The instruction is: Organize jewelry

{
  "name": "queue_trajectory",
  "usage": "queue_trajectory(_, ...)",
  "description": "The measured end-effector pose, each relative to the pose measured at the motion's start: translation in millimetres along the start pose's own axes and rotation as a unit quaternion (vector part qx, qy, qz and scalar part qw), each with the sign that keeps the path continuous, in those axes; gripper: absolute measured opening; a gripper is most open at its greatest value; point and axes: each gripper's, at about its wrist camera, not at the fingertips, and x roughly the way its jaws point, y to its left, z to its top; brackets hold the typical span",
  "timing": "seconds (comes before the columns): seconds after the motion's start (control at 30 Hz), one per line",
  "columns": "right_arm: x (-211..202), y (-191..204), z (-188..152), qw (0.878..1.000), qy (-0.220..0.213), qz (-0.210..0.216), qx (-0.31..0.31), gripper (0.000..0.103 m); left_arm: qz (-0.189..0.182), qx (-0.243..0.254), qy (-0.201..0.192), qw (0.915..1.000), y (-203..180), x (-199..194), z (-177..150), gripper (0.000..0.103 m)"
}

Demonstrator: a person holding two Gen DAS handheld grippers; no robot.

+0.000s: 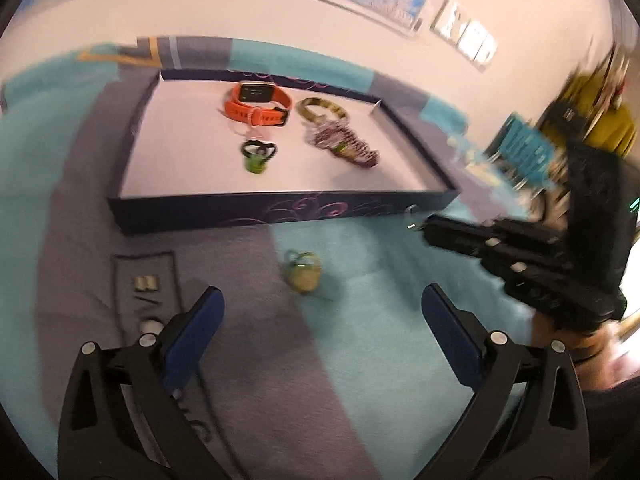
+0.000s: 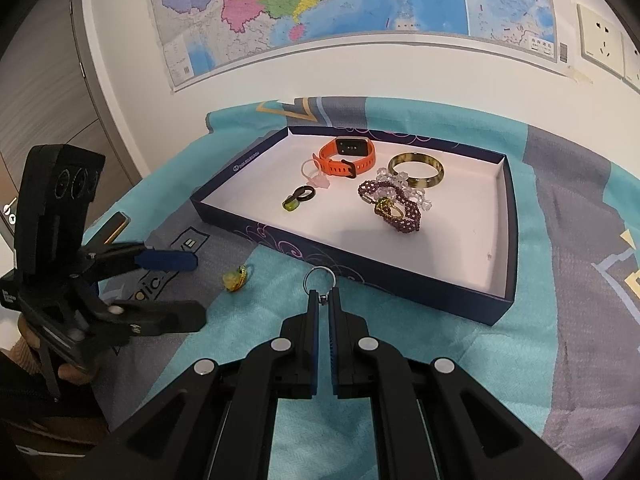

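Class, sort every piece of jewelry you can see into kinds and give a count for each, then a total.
Watches: 1, the orange watch in the box
Bangles: 1, the amber bangle
Beaded bracelets: 2, purple bracelet, clear bracelet
Rings: 5: black-and-green, pale pink, gold-green, yellow-green ring on the cloth, silver ring in the right gripper
Total: 9

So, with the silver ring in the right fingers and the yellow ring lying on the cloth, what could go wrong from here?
1. The right gripper pinches the silver ring only at its edge, so it may slip out before reaching the box.
2. The yellow ring lies on soft cloth; the open left gripper may push it away or catch fabric.
3. The two grippers are close and could collide.
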Motion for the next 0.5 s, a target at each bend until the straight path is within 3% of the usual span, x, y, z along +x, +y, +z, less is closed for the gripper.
queue_trajectory(0.2,1.9,0.6,-0.9,1.000,0.003,0.002,0.001,0.003,0.018,0.002,-0.004,0.9998,-0.5,2.9,5.0,0.097)
queue_trajectory(0.27,2.0,0.1,-1.3,1.000,0.003,0.002,0.001,0.003,0.014,0.001,0.002,0.9999,0.4,5.3,6.4,0.088)
queue_trajectory(0.33,2.5,-0.8,-1.7,1.000,0.004,0.001,0.004,0.003,0.038,0.011,0.007,0.9992,-2.6,10.7,7.3,0.068)
queue_trajectory(0.5,4.1,-1.3,-2.5,1.000,0.006,0.003,0.006,0.003,0.045,0.029,0.010,0.9985,-7.7,15.6,11.2,0.059)
